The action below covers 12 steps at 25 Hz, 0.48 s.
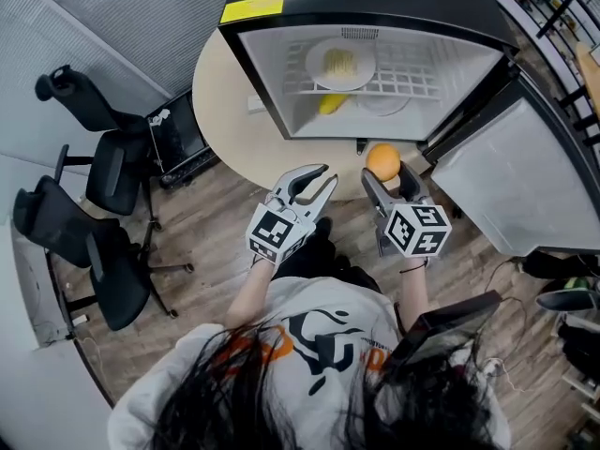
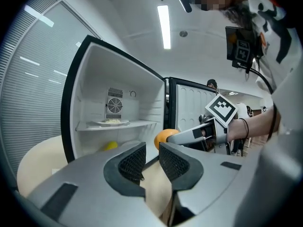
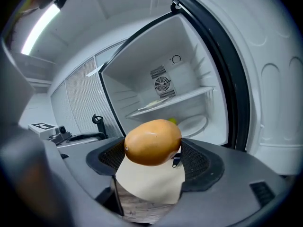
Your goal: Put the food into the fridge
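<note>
Wood-plank floor (image 1: 206, 228) underfoot in the head view, black office chairs (image 1: 108, 172) at left, a round beige table (image 1: 230, 125) farther off. At the table's far side, a small fridge (image 1: 270, 82), its door (image 1: 511, 172) swung out to the right; inside, a plate (image 1: 339, 64) on the wire shelf, a yellow fruit (image 1: 330, 103) beneath. Near the opening, the right gripper (image 1: 388, 173) and left gripper (image 1: 323, 176) side by side.

Left gripper view: jaws slightly parted, nothing between; white ceiling with a strip light (image 2: 164, 26) overhead.

Right gripper view: orange (image 3: 152, 142) squeezed between both pads, over the table, short of the fridge.
</note>
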Available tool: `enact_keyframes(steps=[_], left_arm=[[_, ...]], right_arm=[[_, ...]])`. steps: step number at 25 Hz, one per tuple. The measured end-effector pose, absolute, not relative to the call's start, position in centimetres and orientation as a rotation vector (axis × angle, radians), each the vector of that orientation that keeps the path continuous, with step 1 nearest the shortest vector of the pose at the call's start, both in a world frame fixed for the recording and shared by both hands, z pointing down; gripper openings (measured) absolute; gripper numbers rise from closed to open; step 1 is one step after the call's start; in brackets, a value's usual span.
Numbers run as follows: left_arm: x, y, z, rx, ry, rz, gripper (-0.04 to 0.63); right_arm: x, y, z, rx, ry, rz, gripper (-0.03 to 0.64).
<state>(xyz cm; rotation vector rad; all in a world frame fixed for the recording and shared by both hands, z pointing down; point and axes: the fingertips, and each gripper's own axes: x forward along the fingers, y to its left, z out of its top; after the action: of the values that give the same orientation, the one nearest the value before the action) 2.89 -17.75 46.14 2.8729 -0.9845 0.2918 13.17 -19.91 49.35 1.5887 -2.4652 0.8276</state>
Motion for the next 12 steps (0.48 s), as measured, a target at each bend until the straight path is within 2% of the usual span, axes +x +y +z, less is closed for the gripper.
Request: enact_keyframes(steps=[12], left_arm=[[4.2, -23.9, 48.7, 2.93, -0.843, 0.339, 0.077]], right_arm=[[14.6, -29.0, 54.2, 1.699, -2.387, 0.913, 0.376]])
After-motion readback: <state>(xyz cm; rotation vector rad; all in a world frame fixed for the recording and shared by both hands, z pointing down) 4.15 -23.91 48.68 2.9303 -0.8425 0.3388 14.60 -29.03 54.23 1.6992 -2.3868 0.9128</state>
